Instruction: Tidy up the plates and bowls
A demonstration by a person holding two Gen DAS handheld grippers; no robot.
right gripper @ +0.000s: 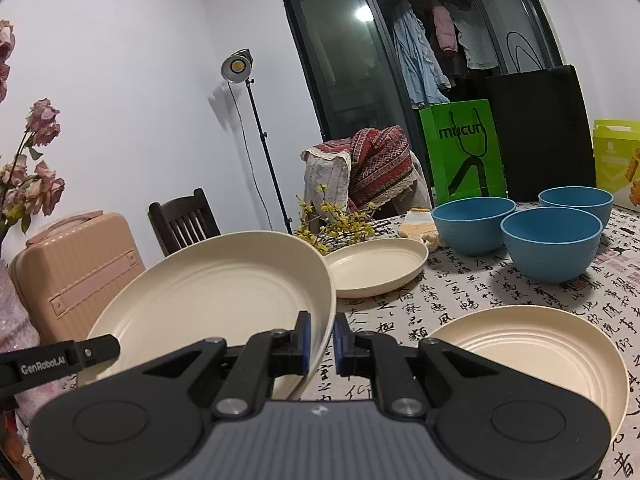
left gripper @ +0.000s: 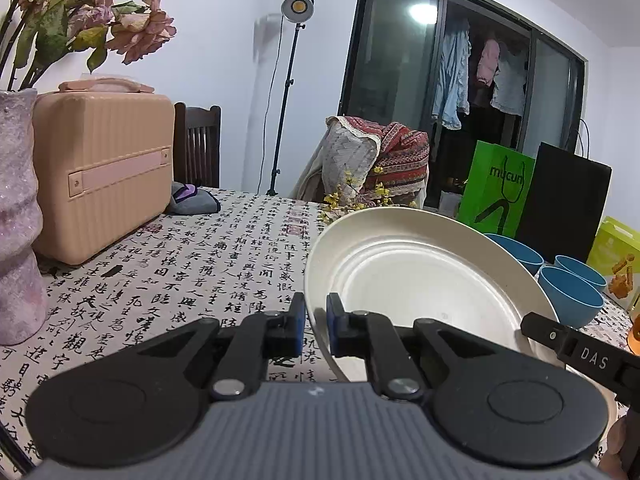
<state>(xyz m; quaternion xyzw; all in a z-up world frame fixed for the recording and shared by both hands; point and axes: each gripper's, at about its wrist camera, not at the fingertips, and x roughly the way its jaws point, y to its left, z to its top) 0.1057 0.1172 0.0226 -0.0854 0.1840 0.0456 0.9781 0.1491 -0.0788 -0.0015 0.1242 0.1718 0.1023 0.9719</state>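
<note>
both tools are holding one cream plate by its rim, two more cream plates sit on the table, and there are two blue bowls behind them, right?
Nearly. There are three blue bowls, not two; the right wrist view shows all three clustered on the table. The rest holds: the left tool and right tool each grip the rim of the lifted plate, and two more cream plates sit on the tablecloth.

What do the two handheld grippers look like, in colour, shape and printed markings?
Each gripper, left and right, has a ribbed grey body, black linkage arms with silver pivot screws, round black discs at its sides, and blue finger pads. White lettering shows on the black fingers: "GenRobot.AI" on the left, "DAS" on the right.
</note>
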